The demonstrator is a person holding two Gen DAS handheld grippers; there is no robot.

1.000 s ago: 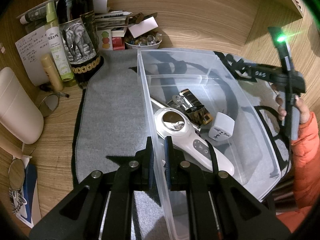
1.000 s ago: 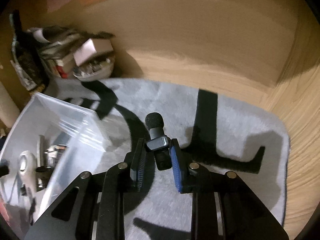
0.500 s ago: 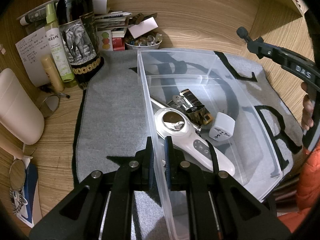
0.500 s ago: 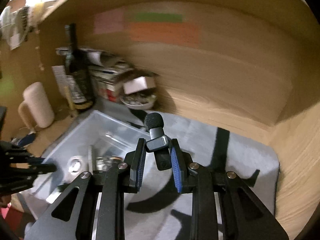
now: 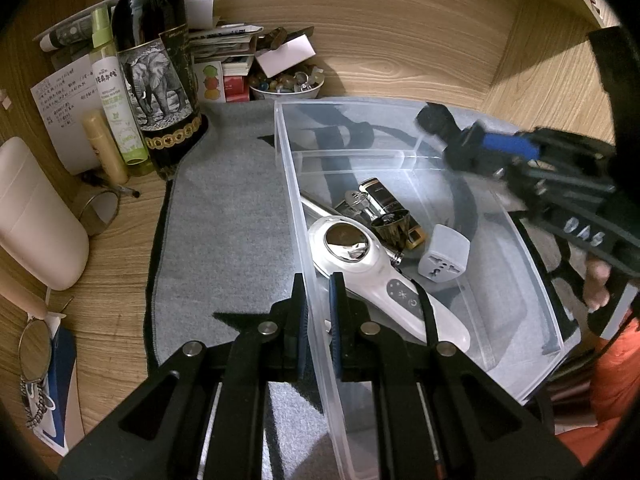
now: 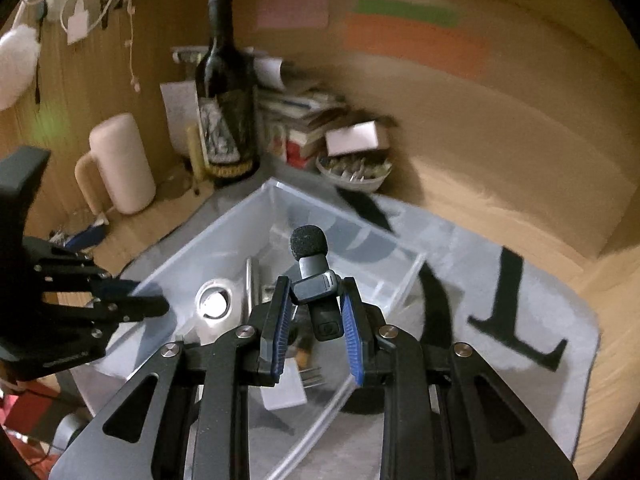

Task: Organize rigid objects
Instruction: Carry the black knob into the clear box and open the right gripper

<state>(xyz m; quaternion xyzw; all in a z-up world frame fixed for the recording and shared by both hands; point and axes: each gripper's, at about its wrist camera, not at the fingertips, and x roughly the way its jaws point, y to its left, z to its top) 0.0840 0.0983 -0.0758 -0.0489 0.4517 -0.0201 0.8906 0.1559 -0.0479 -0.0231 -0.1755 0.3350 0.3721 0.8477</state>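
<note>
The left gripper [image 5: 317, 312] pinches the near wall of the clear plastic bin [image 5: 516, 236], one pad outside and one inside, steadying it on the grey mat [image 5: 224, 216]. The right gripper [image 6: 316, 320] is clamped on a small clip-on microphone [image 6: 318, 288], its pads squeezing the dark body while the foam windscreen pokes out past the fingertips, above the bin's open top. The mic looks light and stiff, with a smooth plastic shell that could slip. The body is the place to hold it, since the foam would only squash.

Just beyond the left gripper's tips, inside the bin, lie a white handheld device [image 5: 372, 276], a travel adapter [image 5: 444, 258] and some metal pieces. Farther off to their left stand a wine bottle [image 5: 156, 64] and a spray bottle [image 5: 114, 92].
</note>
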